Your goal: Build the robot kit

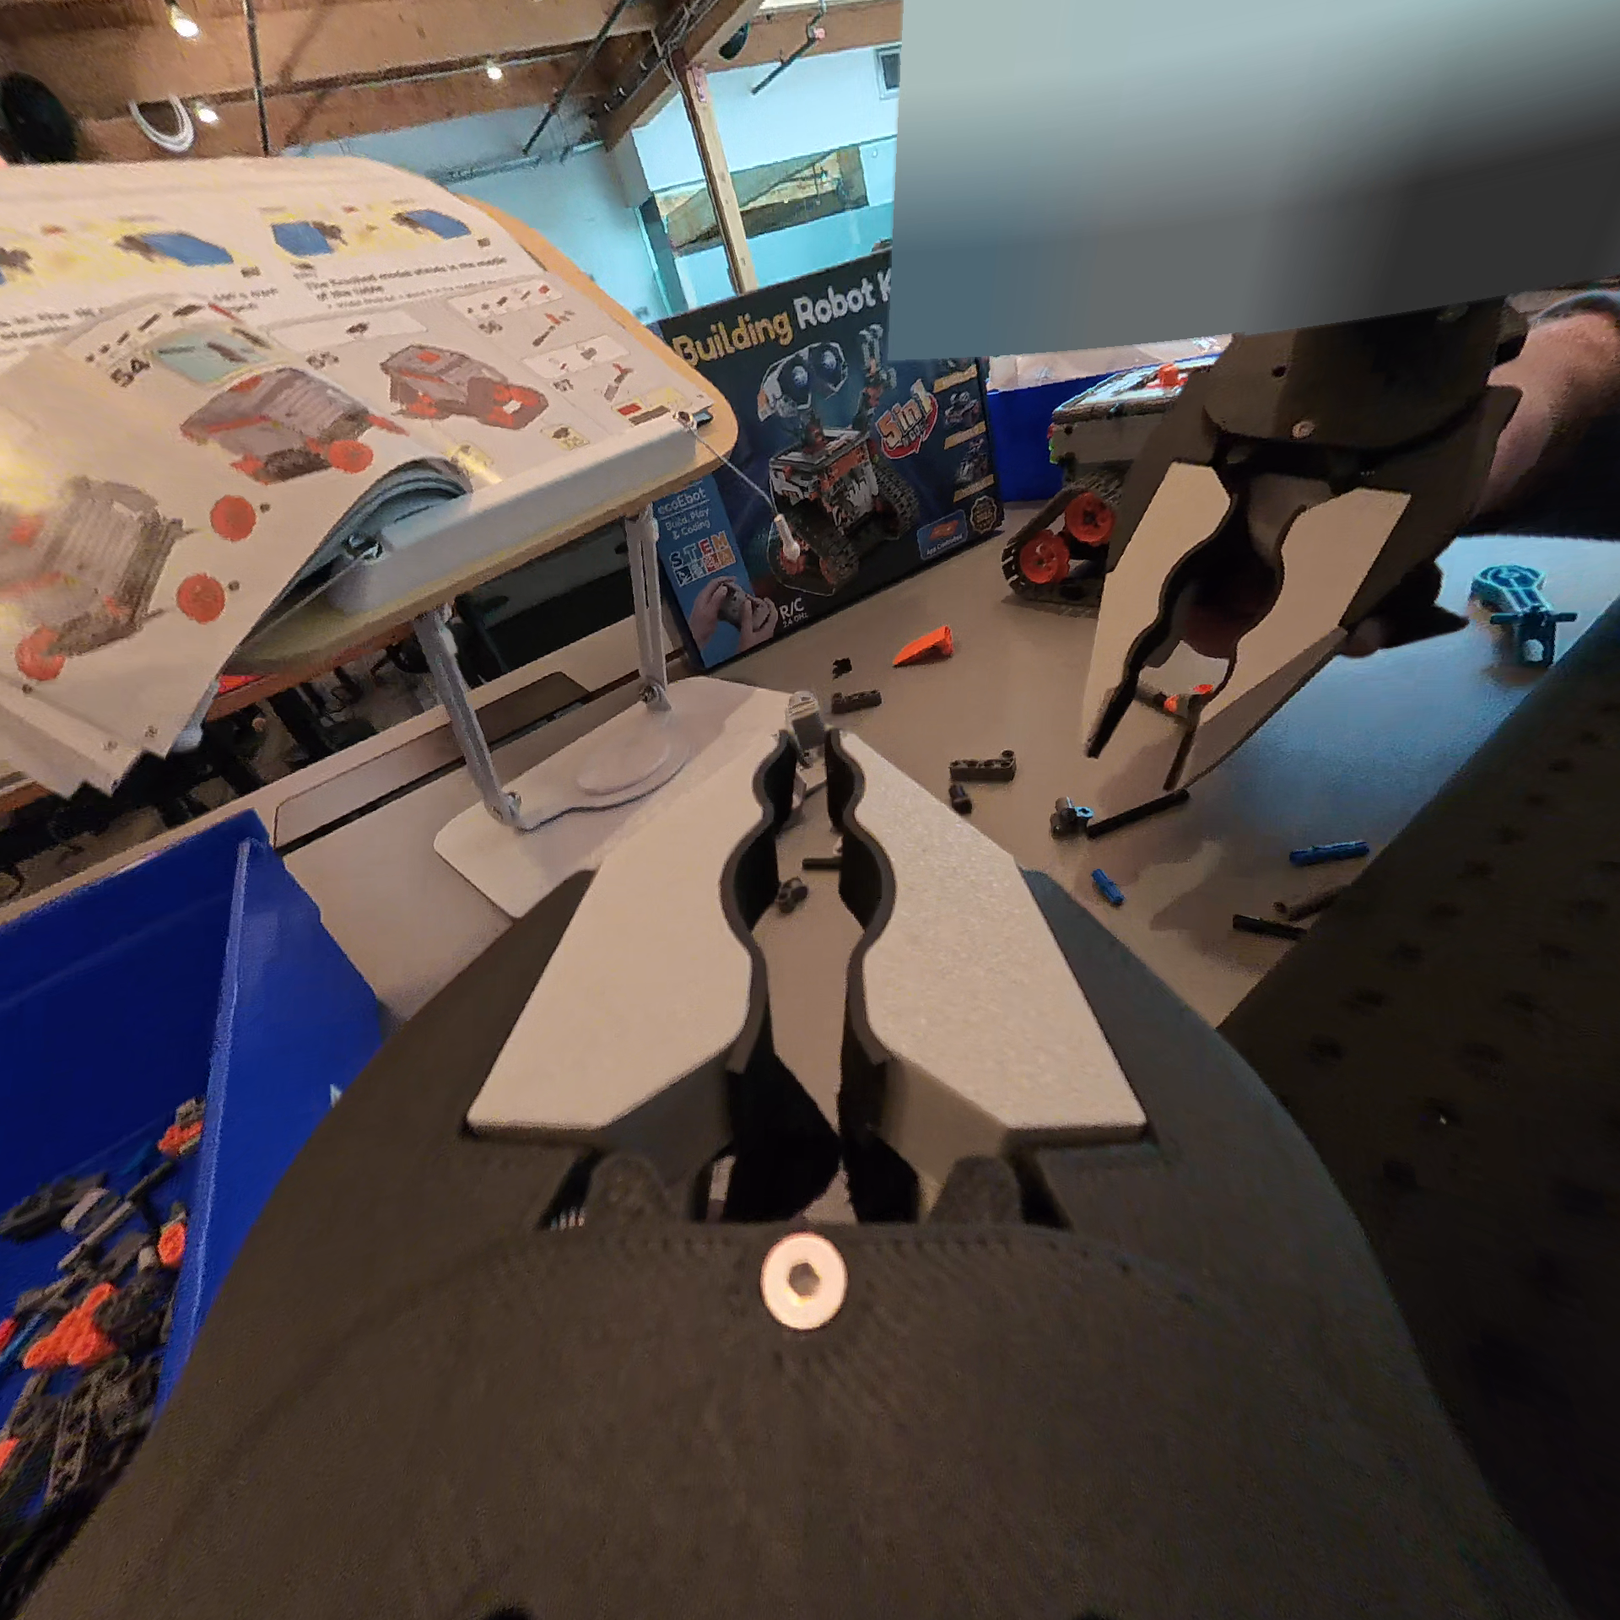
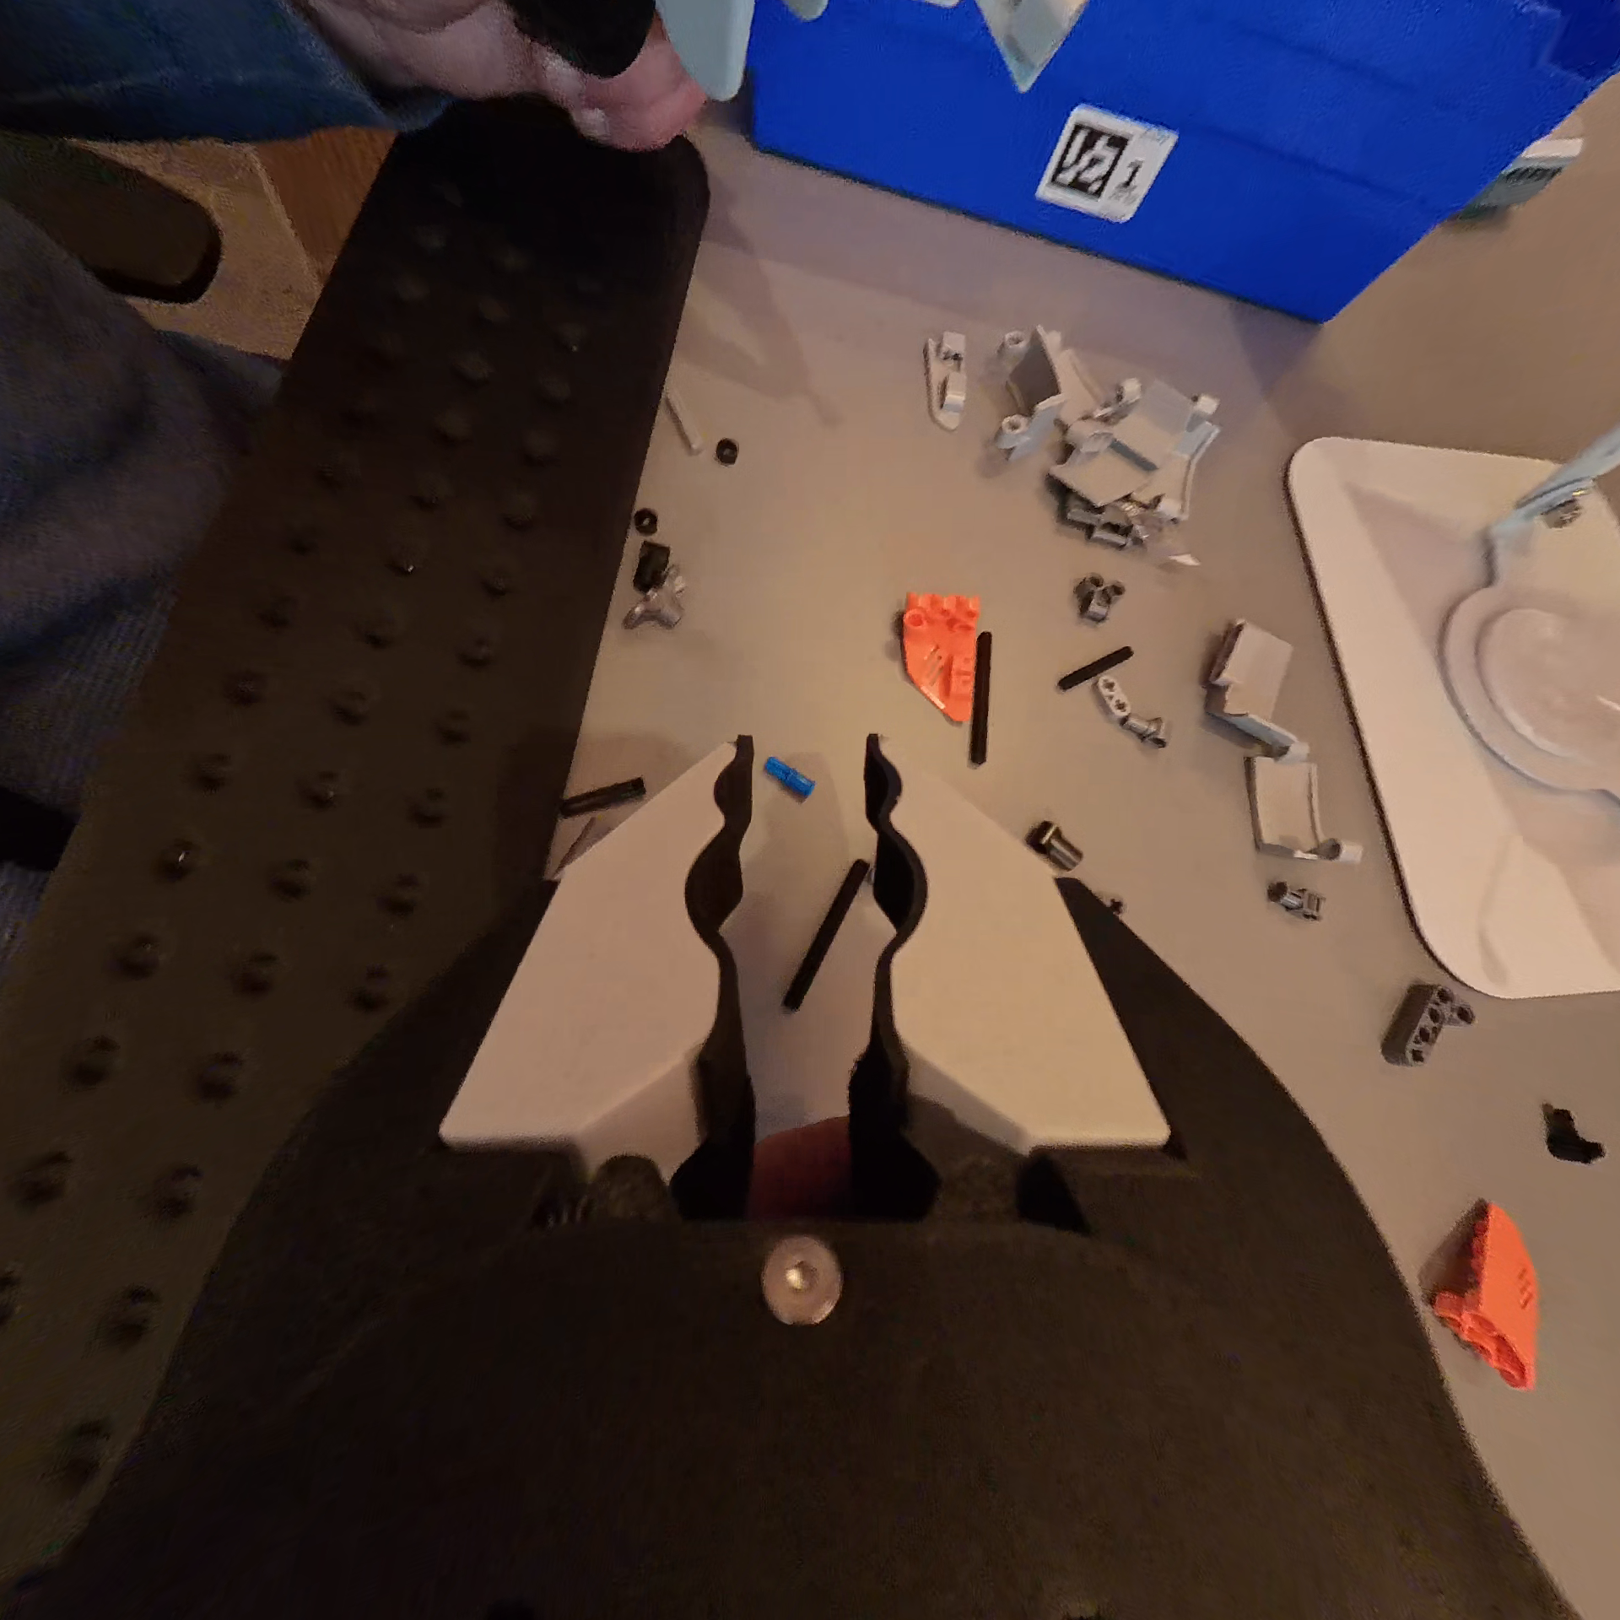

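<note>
My left gripper [image 1: 809, 745] is shut on a small grey piece [image 1: 807, 714] that sticks up between its fingertips, just above the grey table [image 1: 1008, 684]. Its black studded body [image 2: 394, 614] fills the left of the right wrist view. My right gripper [image 2: 806, 745] is open and low over the table. A small blue pin [image 2: 789, 777] lies between its fingertips, and a black axle [image 2: 826, 934] lies between its fingers. In the left wrist view the right gripper [image 1: 1135, 763] hangs open at the right, a hand behind it.
An instruction booklet [image 1: 307, 351] rests on a white stand [image 1: 631, 745]. Behind are a product box [image 1: 833, 456] and a tracked model [image 1: 1078, 526]. A blue bin [image 1: 131, 1008] holds several parts. Loose grey parts [image 2: 1113, 456] and orange wedges [image 2: 942, 657] lie near another blue bin [image 2: 1140, 219]. About 12 cm separates my left fingertips from my right.
</note>
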{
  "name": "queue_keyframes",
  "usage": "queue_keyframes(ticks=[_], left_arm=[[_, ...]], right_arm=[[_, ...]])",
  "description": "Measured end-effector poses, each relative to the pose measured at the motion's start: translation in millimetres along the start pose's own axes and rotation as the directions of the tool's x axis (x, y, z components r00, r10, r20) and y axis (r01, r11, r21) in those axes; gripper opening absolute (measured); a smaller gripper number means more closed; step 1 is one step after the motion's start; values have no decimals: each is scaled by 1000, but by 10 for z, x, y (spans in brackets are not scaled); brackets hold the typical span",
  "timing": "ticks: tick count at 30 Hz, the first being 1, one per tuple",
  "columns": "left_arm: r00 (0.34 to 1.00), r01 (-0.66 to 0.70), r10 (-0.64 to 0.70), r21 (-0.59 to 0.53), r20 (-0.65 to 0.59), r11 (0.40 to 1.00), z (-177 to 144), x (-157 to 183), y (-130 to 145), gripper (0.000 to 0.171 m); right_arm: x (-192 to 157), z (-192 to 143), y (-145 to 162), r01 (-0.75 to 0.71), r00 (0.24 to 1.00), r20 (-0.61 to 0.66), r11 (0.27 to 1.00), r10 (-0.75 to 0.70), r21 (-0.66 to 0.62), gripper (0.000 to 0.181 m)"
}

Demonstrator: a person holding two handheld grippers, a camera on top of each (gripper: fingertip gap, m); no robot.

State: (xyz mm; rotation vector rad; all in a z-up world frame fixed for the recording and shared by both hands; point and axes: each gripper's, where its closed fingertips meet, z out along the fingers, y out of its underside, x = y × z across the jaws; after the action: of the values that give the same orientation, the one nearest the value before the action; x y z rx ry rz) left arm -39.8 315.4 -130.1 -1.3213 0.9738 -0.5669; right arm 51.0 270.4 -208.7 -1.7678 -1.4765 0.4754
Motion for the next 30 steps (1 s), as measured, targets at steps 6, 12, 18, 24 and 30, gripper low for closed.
queue_keyframes(ticks=[6,12,18,24,30], left_arm=[[999,-40,40,-4,-27,999,-75,90,76,6],[987,-77,61,-102,-151,992,10,313,225,6],[898,-308,171,-301,-406,903,234,831,636,6],[837,-464,275,-345,-474,816,347,977,843,7],[851,-440,270,-330,-450,835,330,946,780,21]], right_arm=[[-55,-35,106,19,998,59,998,-16,-52,23],[290,-549,66,-35,993,-112,999,39,31,20],[503,-899,247,-110,968,-217,989,130,101,18],[484,-788,366,-110,971,-206,992,121,64,18],[567,-892,347,-119,960,-242,988,139,95,18]])
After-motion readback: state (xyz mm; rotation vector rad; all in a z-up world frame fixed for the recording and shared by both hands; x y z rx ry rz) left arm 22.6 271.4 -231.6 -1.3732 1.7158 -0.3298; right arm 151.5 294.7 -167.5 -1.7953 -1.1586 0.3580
